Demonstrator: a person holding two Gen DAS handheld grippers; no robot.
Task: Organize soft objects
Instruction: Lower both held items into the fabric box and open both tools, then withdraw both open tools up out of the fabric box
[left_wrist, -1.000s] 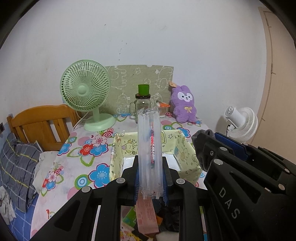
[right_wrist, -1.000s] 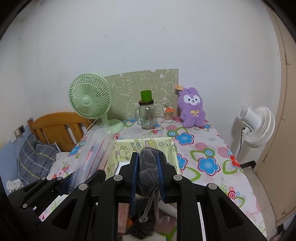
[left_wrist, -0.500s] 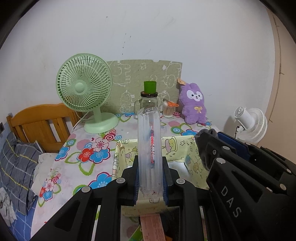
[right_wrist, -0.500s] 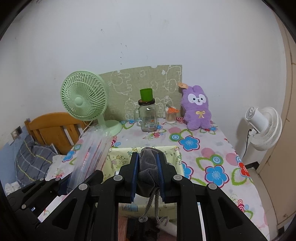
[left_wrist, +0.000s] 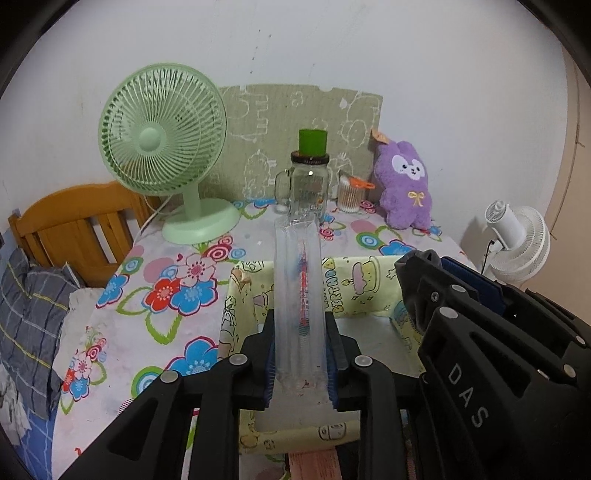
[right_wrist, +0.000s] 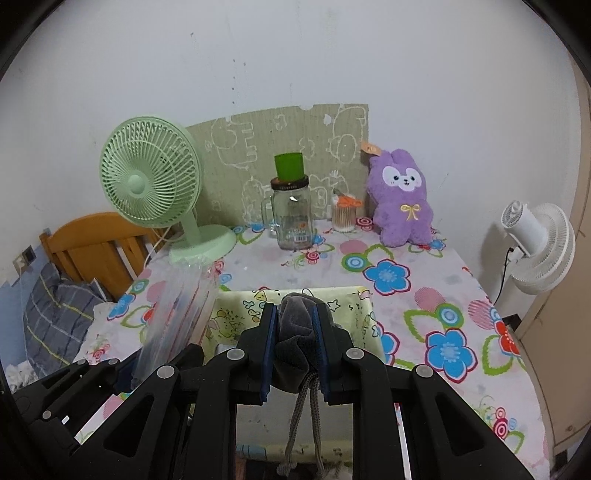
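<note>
My left gripper (left_wrist: 300, 325) is shut on a clear plastic packet (left_wrist: 300, 295) with a red and blue stripe, held upright over the near side of the yellow fabric box (left_wrist: 354, 284). My right gripper (right_wrist: 294, 325) is shut on a grey drawstring pouch (right_wrist: 295, 336), whose cords hang below the jaws, above the same box (right_wrist: 364, 314). The right gripper also shows in the left wrist view (left_wrist: 424, 291), close on the right. The packet shows at the left of the right wrist view (right_wrist: 177, 314).
On the flowered tablecloth (right_wrist: 424, 295) at the back stand a green fan (left_wrist: 162, 136), a glass jar with a green cup on it (left_wrist: 308, 184), a cotton swab pot (left_wrist: 349, 197) and a purple plush rabbit (left_wrist: 404, 188). A wooden chair (left_wrist: 74, 225) is left, a white fan (left_wrist: 517, 240) right.
Both grippers have risen and drawn back toward me with their loads still held. The box now sits lower and farther ahead in both views.
</note>
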